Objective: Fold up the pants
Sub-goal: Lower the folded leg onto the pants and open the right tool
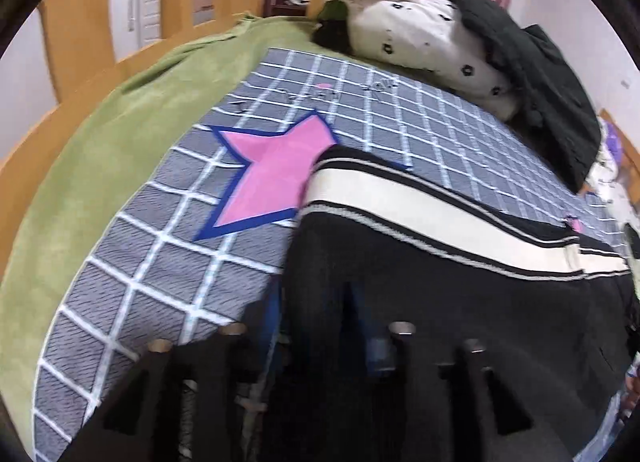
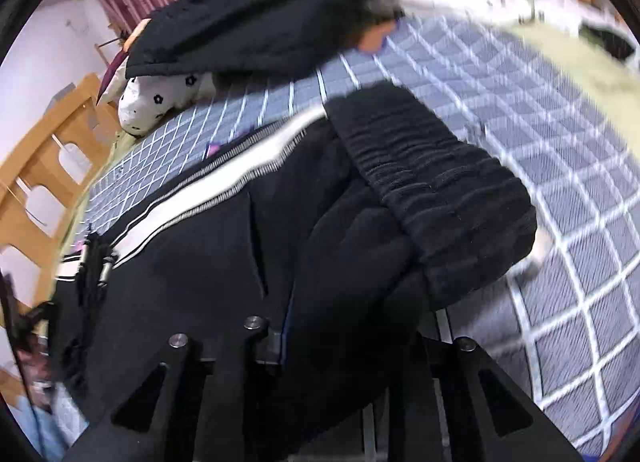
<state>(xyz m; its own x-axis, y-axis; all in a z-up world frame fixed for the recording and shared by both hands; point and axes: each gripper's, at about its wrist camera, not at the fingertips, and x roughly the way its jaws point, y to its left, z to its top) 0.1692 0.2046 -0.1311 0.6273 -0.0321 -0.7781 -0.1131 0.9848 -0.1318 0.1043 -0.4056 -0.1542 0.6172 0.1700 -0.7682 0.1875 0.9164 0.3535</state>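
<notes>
Black pants [image 1: 460, 294] with a cream side stripe [image 1: 420, 206] lie on a grey checked bedspread [image 1: 160, 270]. My left gripper [image 1: 316, 326] is shut on the black cloth at the pants' near edge, the fabric draped over its fingers. In the right wrist view the pants [image 2: 224, 246] bunch up, with the ribbed elastic waistband [image 2: 436, 182] lifted and folded over. My right gripper [image 2: 352, 326] is shut on the black cloth just below the waistband; its fingertips are hidden by fabric.
A pink star [image 1: 276, 170] is printed on the bedspread. A green blanket [image 1: 100, 166] lies along the left. A flowered pillow [image 1: 424, 38] and a black jacket [image 1: 540, 74] are piled at the headboard. A wooden bed frame [image 1: 80, 22] stands behind.
</notes>
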